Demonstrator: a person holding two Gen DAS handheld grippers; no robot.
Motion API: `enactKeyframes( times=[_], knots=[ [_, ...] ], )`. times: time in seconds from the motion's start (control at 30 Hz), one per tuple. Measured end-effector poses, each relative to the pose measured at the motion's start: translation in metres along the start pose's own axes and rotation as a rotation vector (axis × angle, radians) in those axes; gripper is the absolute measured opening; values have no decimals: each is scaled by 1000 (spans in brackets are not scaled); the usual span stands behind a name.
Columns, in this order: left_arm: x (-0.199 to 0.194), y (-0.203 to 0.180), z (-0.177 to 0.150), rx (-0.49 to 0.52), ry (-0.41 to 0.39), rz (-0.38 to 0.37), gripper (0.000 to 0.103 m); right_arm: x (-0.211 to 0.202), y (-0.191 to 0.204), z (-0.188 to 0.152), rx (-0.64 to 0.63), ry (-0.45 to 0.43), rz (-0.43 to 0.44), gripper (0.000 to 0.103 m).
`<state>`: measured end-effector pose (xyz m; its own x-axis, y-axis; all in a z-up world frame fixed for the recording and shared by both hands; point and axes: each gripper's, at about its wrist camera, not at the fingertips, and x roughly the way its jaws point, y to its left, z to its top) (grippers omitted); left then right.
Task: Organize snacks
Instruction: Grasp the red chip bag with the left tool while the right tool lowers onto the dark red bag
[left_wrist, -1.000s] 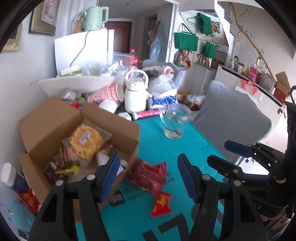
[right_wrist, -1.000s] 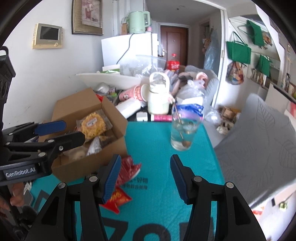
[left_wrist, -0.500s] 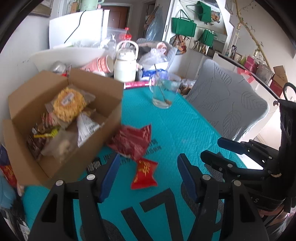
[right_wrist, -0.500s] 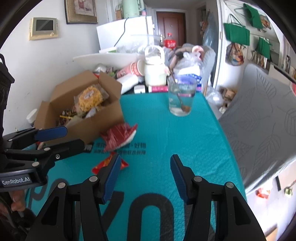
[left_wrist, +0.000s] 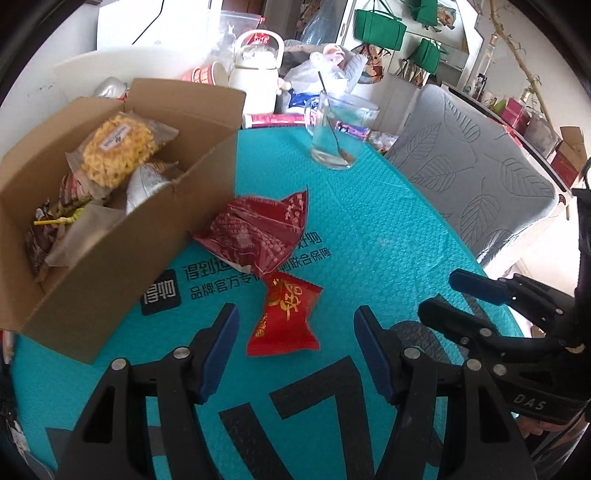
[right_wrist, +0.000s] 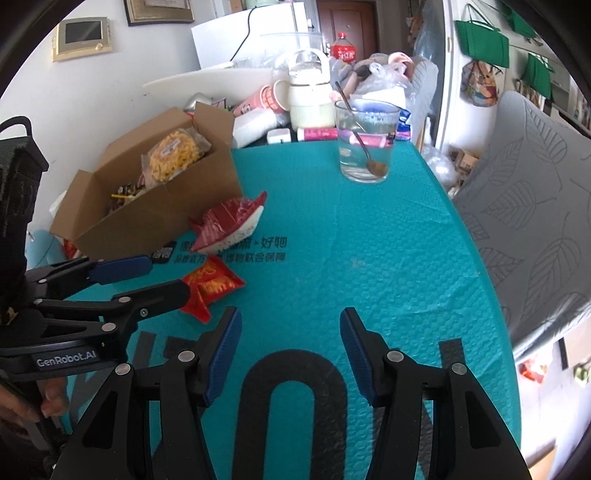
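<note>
A small bright red snack packet (left_wrist: 285, 317) lies on the teal table cover, just ahead of my open, empty left gripper (left_wrist: 295, 332). A larger dark red snack bag (left_wrist: 255, 232) lies beyond it, touching the cardboard box (left_wrist: 122, 251) that holds several snacks, a yellow noodle pack (left_wrist: 118, 147) on top. In the right wrist view the packet (right_wrist: 212, 282), the bag (right_wrist: 229, 225) and the box (right_wrist: 155, 218) sit to the left. My right gripper (right_wrist: 290, 339) is open and empty over bare cover.
A glass with a spoon (left_wrist: 341, 131) stands at the far middle of the table, with a white kettle (left_wrist: 255, 79), cups and bags behind it. A grey chair (left_wrist: 476, 173) stands along the right edge. The teal cover (right_wrist: 369, 258) fills the near table.
Both grippers have pulled back toward the near edge and tilted down. The small red packet now lies right before my left gripper. Both stay open.
</note>
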<state>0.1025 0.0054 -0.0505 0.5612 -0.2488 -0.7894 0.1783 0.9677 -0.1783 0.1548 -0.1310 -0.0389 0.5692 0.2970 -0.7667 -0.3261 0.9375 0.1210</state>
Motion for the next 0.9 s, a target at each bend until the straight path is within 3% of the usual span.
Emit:
enactKeyframes(
  times=[0.23, 0.37, 0.4, 0.5, 0.7, 0.77, 0.9],
  knots=[
    [24, 2, -1, -1, 17, 21, 63, 11, -8, 6, 4, 21, 9, 60],
    [34, -1, -1, 50, 17, 54, 63, 19, -10, 11, 12, 28, 3, 63],
    [35, -2, -1, 61, 14, 57, 62, 22, -10, 11, 15, 32, 5, 63],
    [42, -1, -2, 83, 41, 35, 34, 31, -13, 14, 27, 49, 12, 63],
    [29, 7, -1, 67, 31, -5, 32, 44, -14, 23, 40, 74, 38, 64],
    [17, 10, -1, 60, 14, -11, 32, 47, -11, 28, 32, 71, 52, 73],
    [-7, 16, 0, 46, -31, 5, 32, 51, -3, 39, 13, 56, 84, 76]
  ],
)
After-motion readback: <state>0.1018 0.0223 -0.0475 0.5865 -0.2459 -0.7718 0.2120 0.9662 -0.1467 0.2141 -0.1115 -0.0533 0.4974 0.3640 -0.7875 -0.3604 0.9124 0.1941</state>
